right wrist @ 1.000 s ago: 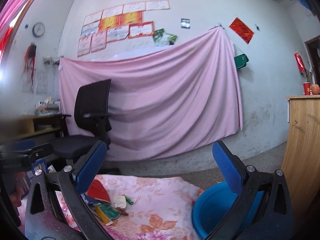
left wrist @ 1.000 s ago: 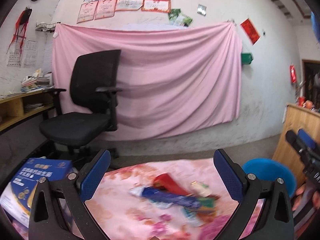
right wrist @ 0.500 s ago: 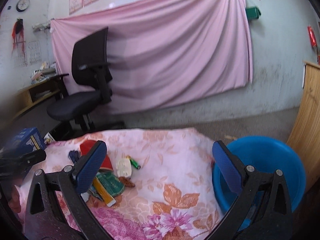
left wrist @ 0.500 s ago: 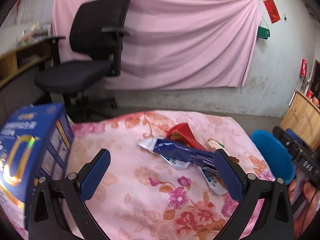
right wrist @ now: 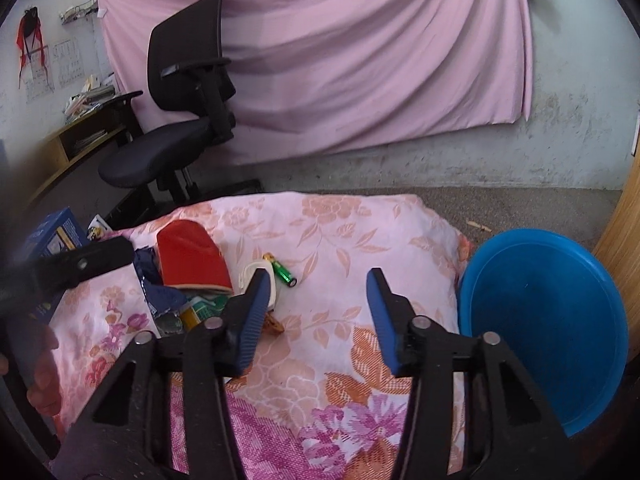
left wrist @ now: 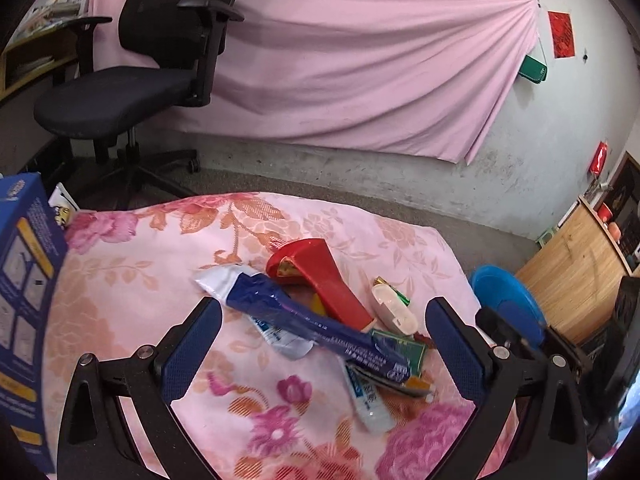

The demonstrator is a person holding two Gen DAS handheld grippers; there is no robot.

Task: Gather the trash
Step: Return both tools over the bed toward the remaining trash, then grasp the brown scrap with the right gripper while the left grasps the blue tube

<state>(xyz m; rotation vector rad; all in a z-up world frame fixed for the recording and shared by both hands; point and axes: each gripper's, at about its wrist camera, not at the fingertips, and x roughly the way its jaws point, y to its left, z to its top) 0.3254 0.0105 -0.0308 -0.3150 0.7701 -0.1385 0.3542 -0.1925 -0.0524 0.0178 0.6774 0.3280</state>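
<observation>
Just one green battery (right wrist: 284, 274), one blue basin (right wrist: 541, 322).

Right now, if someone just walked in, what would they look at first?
Probably the heap of trash in the middle of the flowery cloth: a red wrapper lying over a long blue packet. Next, the big blue basin beside the cloth's right edge, and both open grippers hovering above.

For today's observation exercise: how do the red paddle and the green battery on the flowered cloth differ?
The red paddle is broad and flat; the green battery is a small cylinder. The paddle lies in the trash pile, overlapping other items; the battery lies apart on bare flowered cloth. Both lie flat, ungripped.
</observation>
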